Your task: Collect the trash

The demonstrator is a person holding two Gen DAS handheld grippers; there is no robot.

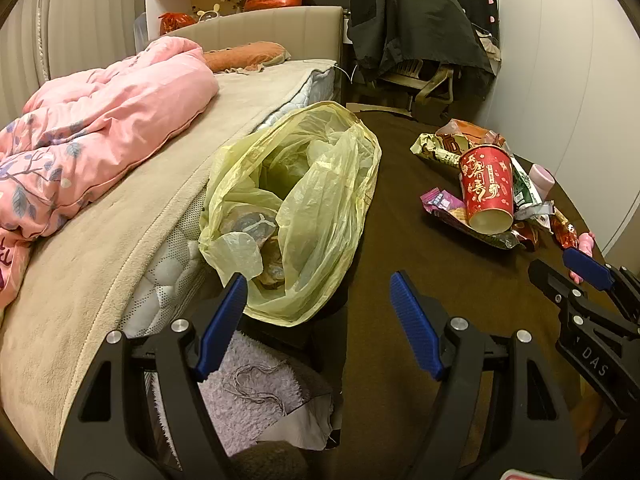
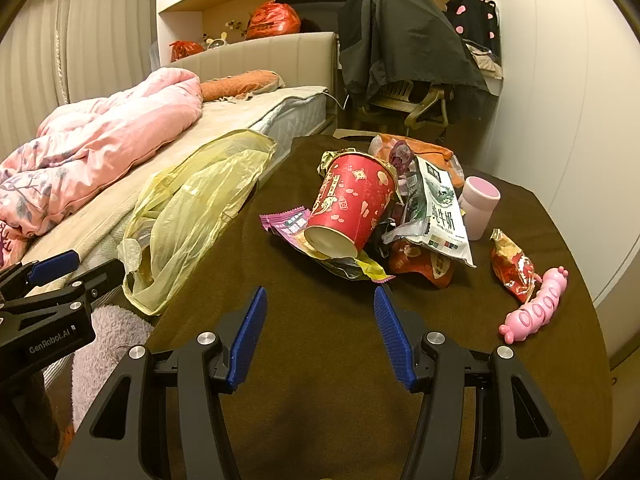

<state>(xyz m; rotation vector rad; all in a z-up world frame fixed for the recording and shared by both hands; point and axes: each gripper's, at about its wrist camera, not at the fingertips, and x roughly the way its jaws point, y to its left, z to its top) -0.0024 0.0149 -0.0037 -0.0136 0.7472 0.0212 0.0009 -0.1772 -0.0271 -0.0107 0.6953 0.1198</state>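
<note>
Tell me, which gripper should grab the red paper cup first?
Probably the right gripper: its open fingers point straight at the tipped red paper cup. The left gripper faces the yellow plastic trash bag, with the cup off to its right.

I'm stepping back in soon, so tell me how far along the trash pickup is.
Early stage. Done: the yellow bag hangs open by the bed and already holds some crumpled rubbish. In hand: nothing; the left gripper and right gripper are both open and empty. Left: the red paper cup, milk carton, purple wrapper and red snack packet on the brown table.
</note>
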